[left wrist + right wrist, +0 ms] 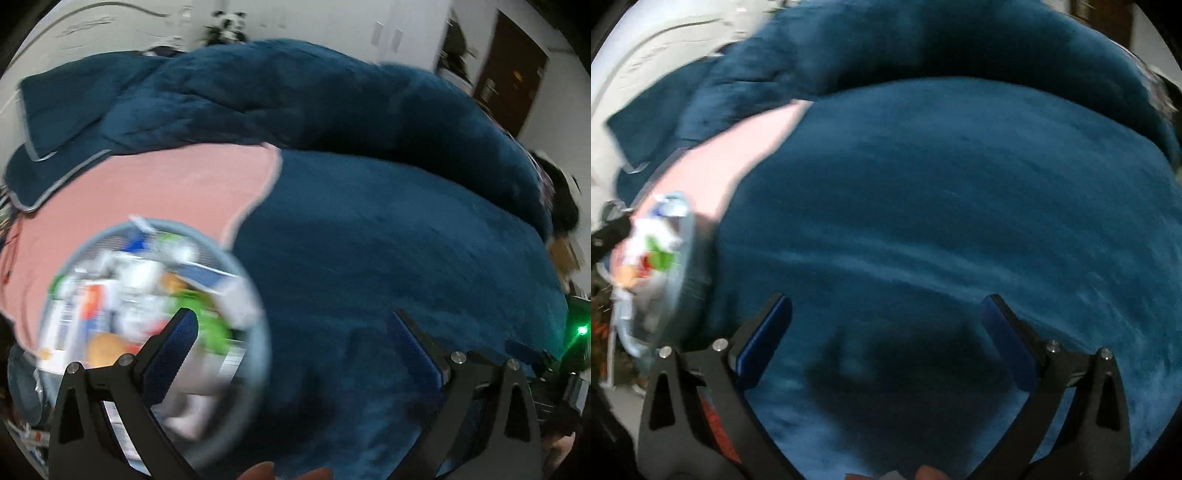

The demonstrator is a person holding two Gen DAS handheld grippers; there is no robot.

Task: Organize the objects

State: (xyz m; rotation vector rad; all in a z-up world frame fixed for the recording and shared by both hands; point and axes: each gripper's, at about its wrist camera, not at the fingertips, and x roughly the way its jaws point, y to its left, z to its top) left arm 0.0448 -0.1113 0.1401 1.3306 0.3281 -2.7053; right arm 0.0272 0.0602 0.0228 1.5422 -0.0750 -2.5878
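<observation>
A round grey basket (255,321) stands on the bed at lower left of the left wrist view, heaped with several blurred packets, white, red, green and orange. My left gripper (291,321) hangs open over the blue blanket (388,240); its left finger overlaps the basket's right side and nothing lies between the fingers. In the right wrist view the same basket (685,254) shows at the far left edge. My right gripper (886,306) is open above bare blue blanket (942,184), well right of the basket, with only its dark shadow below.
A pink sheet (147,192) lies behind the basket. A thick fold of blue quilt (314,92) runs across the back of the bed. White wall, a panda toy (227,26) and a brown door (509,77) stand beyond. Both views are motion-blurred.
</observation>
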